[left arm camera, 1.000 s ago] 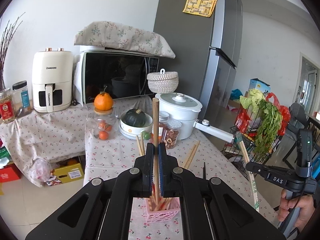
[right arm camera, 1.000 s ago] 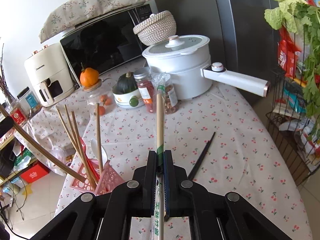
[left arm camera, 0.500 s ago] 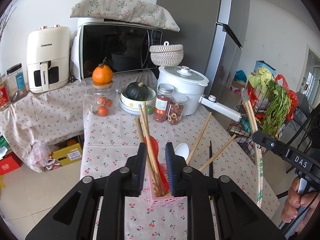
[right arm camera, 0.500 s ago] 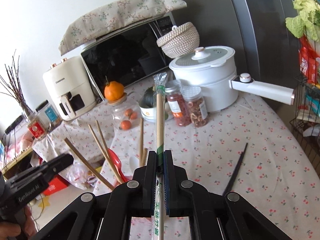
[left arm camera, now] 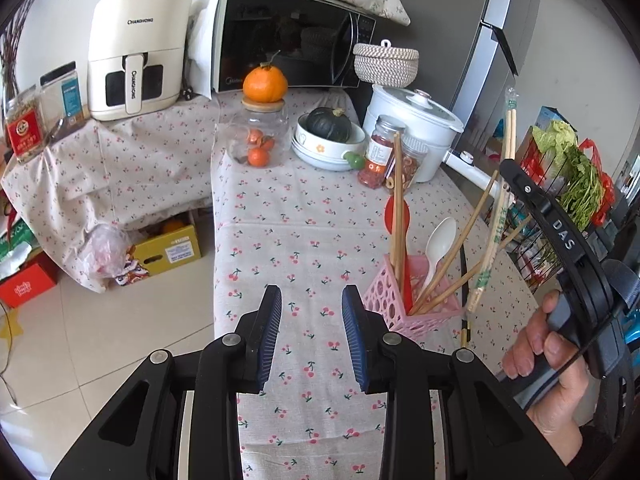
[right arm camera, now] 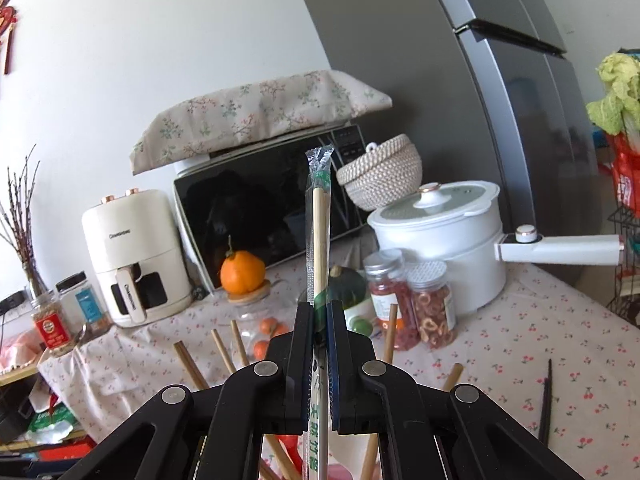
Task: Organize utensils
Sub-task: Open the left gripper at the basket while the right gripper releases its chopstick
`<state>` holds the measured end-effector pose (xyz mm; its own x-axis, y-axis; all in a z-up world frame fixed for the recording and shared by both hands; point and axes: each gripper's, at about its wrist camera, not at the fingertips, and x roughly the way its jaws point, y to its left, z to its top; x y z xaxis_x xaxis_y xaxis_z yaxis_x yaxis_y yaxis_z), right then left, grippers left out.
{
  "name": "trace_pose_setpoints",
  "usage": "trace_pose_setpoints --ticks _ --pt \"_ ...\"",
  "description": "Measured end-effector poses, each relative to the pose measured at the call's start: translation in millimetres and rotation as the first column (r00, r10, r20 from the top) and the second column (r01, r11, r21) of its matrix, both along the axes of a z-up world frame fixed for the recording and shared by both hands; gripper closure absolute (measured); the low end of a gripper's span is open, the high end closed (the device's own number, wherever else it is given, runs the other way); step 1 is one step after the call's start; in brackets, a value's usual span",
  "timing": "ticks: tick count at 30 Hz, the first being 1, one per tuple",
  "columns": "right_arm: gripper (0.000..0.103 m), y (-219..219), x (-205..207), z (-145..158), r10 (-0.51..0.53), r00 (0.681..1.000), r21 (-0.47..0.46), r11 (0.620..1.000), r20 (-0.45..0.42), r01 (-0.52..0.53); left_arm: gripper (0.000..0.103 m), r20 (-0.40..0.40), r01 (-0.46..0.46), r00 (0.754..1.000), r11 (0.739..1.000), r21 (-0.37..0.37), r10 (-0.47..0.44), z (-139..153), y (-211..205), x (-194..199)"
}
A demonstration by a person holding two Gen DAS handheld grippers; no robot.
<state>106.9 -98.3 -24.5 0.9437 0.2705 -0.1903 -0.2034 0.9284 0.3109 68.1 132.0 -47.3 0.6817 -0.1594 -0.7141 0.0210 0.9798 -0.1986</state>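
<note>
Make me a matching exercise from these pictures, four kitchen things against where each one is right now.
Things:
1. orange
2. dark squash
3. white spoon
4. wrapped chopsticks

Places:
A. standing in the pink basket
B. clamped in the right gripper
C. on the glass jar's lid
D. in the white bowl

Pairs: 1-C, 2-D, 3-A, 4-B

In the right wrist view, the right gripper's (right arm camera: pixel 319 312) own body is hiding the pink utensil basket's (left arm camera: pixel 416 302) walls and the lower ends of the wooden chopsticks (right arm camera: pixel 192 364); the frame edge is cutting off the black chopstick (right arm camera: pixel 545 400) and the wrapped chopsticks' (right arm camera: pixel 319 240) bottom.
</note>
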Motion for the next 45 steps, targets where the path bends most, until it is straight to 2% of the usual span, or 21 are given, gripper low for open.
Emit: trace_pose_setpoints --ticks 5,10,12,17,22,24,25,27,30,34,35,36,39,41,43,45 --pt "0.099 29.7 1.2 -11.5 -0.133 0.985 -0.054 0.989 0.108 0.140 0.070 -0.019 0.025 1.000 1.000 -0.018 -0.025 -7.9 10.0 -2.4" --pt "0.099 55.7 3.6 -25.3 -0.232 0.952 -0.119 0.958 0.200 0.259 0.070 0.012 0.033 0.999 0.999 -0.041 -0.033 -7.0 15.0 -3.7" --pt "0.099 60.7 4.1 -35.7 -0.254 0.949 -0.129 0.951 0.187 0.280 0.070 0.017 0.022 1.000 0.999 -0.043 -0.021 -9.3 18.0 -3.8" --pt "0.098 63.0 -8.3 -59.9 -0.242 0.966 -0.148 0.956 0.094 0.254 0.070 -0.009 -0.010 1.000 0.998 -0.054 0.010 -17.3 24.3 0.8" --pt "0.090 63.4 -33.3 -62.3 -0.186 0.980 -0.173 0.966 0.066 0.195 0.070 -0.040 0.000 0.999 0.999 -0.050 -0.002 -23.9 17.9 2.6" --pt "0.076 57.2 -38.9 -56.7 -0.175 0.983 -0.165 0.969 0.048 0.181 0.069 -0.055 0.009 0.998 0.999 -0.044 -0.011 -26.8 13.0 2.5" --pt "0.073 52.2 -41.0 -52.4 -0.171 0.984 -0.159 0.972 0.038 0.175 0.067 -0.064 0.016 0.998 0.999 -0.043 -0.019 -28.4 10.1 2.2" --pt "0.063 41.1 -44.9 -42.7 -0.164 0.986 -0.147 0.975 0.020 0.165 0.058 -0.083 0.030 0.996 0.999 -0.041 -0.034 -31.8 4.3 1.8" --pt "0.057 20.4 -47.7 -27.1 -0.136 0.991 -0.166 0.977 -0.016 0.132 0.046 -0.100 0.045 0.994 0.998 -0.038 -0.049 -33.8 -4.9 0.9" --pt "0.049 -18.8 -47.5 -2.4 -0.133 0.990 -0.235 0.965 -0.051 0.117 0.037 -0.113 0.064 0.991 0.996 -0.055 -0.069 -32.0 -20.1 1.0" --pt "0.042 -31.6 -48.6 4.1 -0.147 0.988 -0.243 0.961 -0.049 0.131 0.034 -0.112 0.066 0.991 0.996 -0.056 -0.072 -30.4 -24.8 1.1" --pt "0.030 -44.6 -48.5 9.8 -0.163 0.985 -0.247 0.958 -0.052 0.145 0.031 -0.111 0.069 0.991 0.996 -0.058 -0.075 -28.9 -29.6 1.2" --pt "0.016 -80.2 -33.6 14.9 -0.160 0.976 -0.240 0.963 -0.150 0.121 0.025 -0.119 0.084 0.989 0.994 -0.076 -0.093 -26.7 -44.9 1.7" --pt "0.013 -99.6 -11.8 1.6 -0.074 0.955 -0.211 0.977 -0.288 0.012 0.023 -0.134 0.099 0.985 0.989 -0.112 -0.114 -28.2 -55.0 1.5" --pt "0.013 -118.0 9.7 -22.7 -0.019 0.899 -0.159 0.986 -0.438 -0.057 0.019 -0.149 0.122 0.978 0.980 -0.155 -0.146 -32.1 -66.8 -0.3" --pt "0.013 -137.6 22.5 -48.5 -0.004 0.844 -0.099 0.993 -0.537 -0.059 0.017 -0.161 0.141 0.973 0.977 -0.162 -0.167 -37.8 -79.0 -3.1"
